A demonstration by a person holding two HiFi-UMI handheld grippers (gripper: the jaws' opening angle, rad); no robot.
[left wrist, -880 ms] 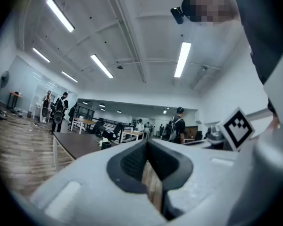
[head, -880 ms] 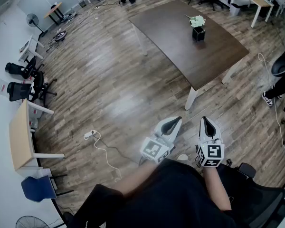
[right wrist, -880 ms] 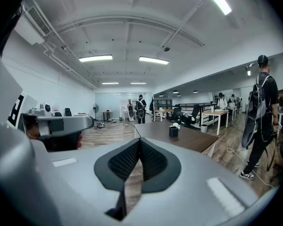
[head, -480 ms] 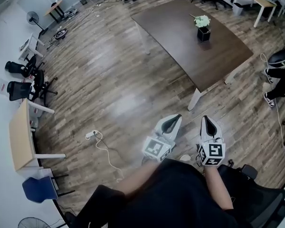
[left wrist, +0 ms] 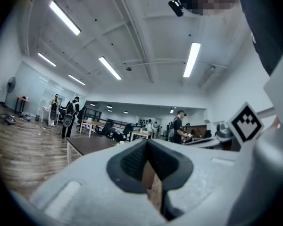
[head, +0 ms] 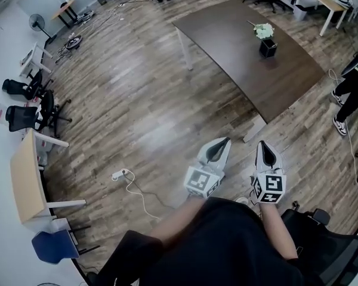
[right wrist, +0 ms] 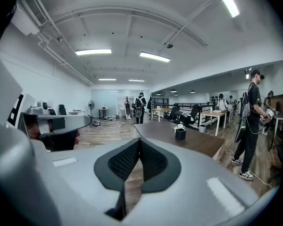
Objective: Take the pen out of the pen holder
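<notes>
A black pen holder (head: 268, 47) with pale items sticking out of its top stands on the dark brown table (head: 238, 40), far ahead at the upper right of the head view. In the right gripper view the pen holder (right wrist: 180, 133) sits on the table (right wrist: 198, 144), well beyond the jaws. My left gripper (head: 225, 140) and right gripper (head: 262, 143) are held side by side over the wooden floor, short of the table's near corner. Both are shut with nothing between the pads. The left gripper's (left wrist: 147, 143) pads meet at the tip, as do those of the right gripper (right wrist: 139, 141).
A white power strip (head: 120, 174) with its cable lies on the floor to the left. A light wooden desk (head: 24, 177) and a blue chair (head: 51, 246) stand at the left edge. A person's legs (head: 352, 94) are at the right, beside the table. Several people stand farther off.
The table and pen holder have slid rightward and slightly down in the head view. Both grippers stay shut and side by side, a little farther right.
</notes>
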